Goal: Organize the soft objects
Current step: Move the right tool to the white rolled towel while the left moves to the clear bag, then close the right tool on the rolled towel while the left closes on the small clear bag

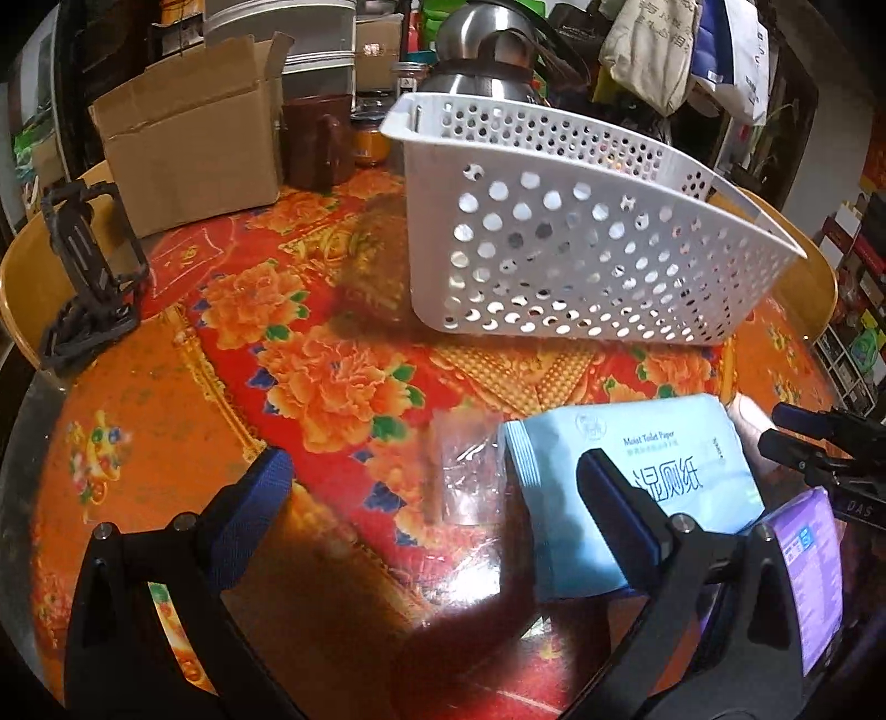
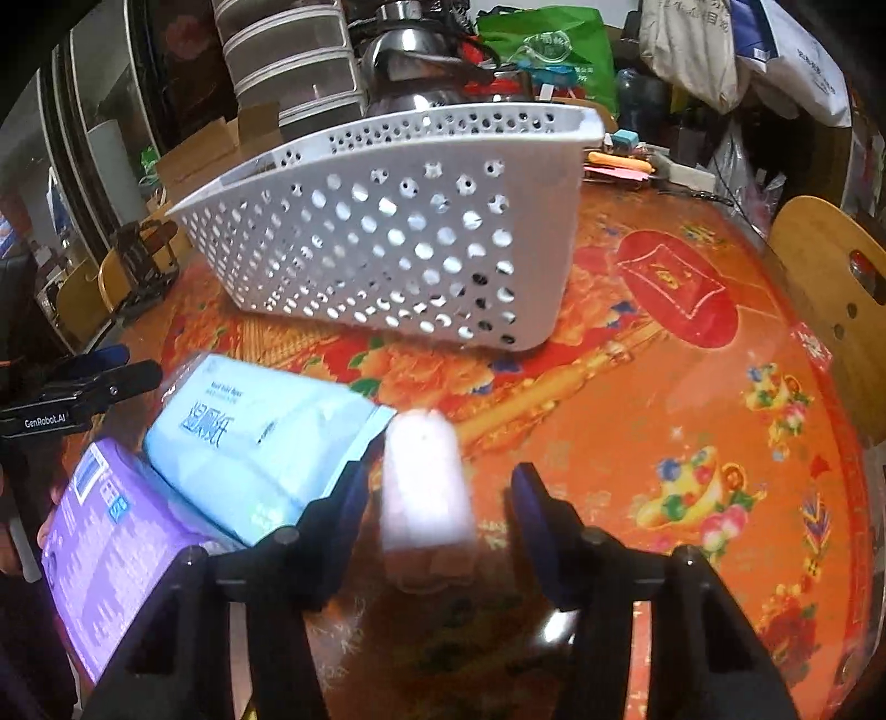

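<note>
A white perforated basket [image 1: 581, 243] stands on the red floral table; it also shows in the right wrist view [image 2: 398, 232]. A light blue pack of moist toilet paper [image 1: 626, 487] lies near the front edge, with a purple pack [image 1: 814, 576] beside it; both show in the right wrist view, blue [image 2: 260, 443] and purple [image 2: 111, 554]. A pale pink soft pack [image 2: 426, 498] lies between my right gripper's [image 2: 443, 498] open fingers. My left gripper [image 1: 432, 493] is open; its right finger [image 1: 620, 504] is over the blue pack. A clear plastic wrapper [image 1: 465, 471] lies between its fingers.
A cardboard box [image 1: 194, 144], a brown jar [image 1: 318, 138] and a steel kettle [image 1: 487, 50] stand behind the basket. A black holder [image 1: 88, 260] sits at the left table edge. A wooden chair back [image 2: 830, 277] is at the right.
</note>
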